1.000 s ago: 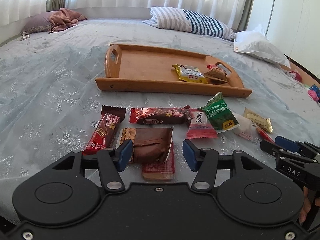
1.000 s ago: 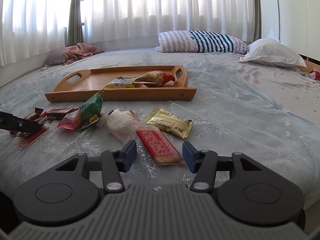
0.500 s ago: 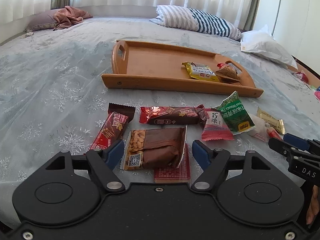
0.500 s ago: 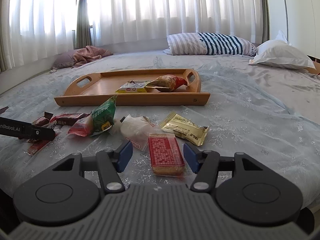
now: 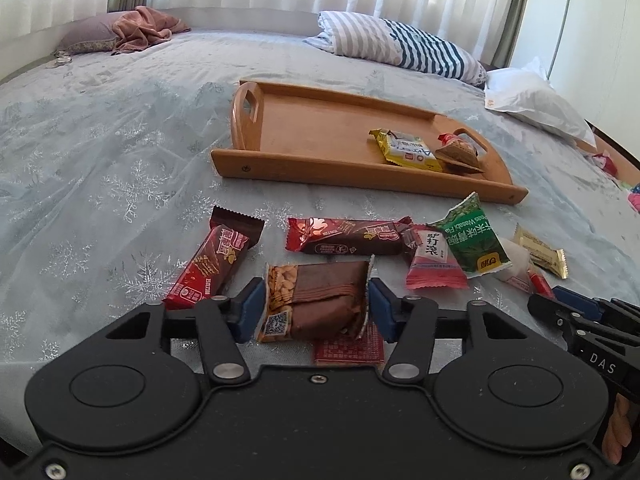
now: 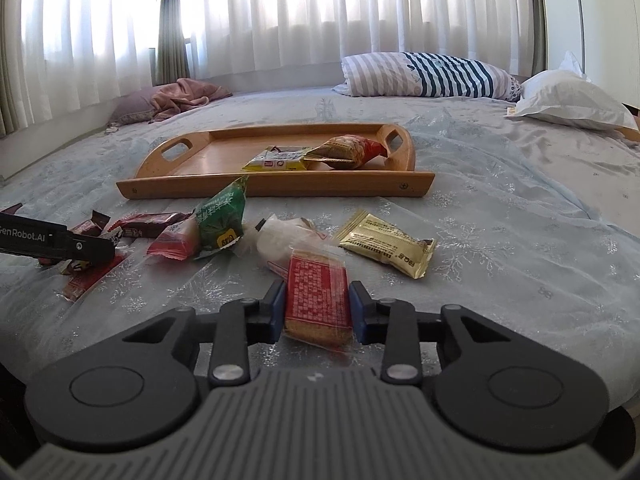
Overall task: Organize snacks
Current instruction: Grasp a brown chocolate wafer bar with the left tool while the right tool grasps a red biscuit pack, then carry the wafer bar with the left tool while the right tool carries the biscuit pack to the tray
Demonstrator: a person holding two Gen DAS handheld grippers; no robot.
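Left gripper (image 5: 316,310) pinches the brown peanut packet (image 5: 316,300); right gripper (image 6: 317,312) pinches the red cracker packet (image 6: 317,300).

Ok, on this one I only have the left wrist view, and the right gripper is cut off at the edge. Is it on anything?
Observer: Yes. The right wrist view shows the right gripper shut on a red pack, one pad on each long side.
Operator: Is that pack clear of the other snacks?
Observer: No. Its far end lies against the white pack.
Operator: And the gold sachet?
Observer: The gold sachet lies flat on the bed, apart from the red pack, further out and to its right.
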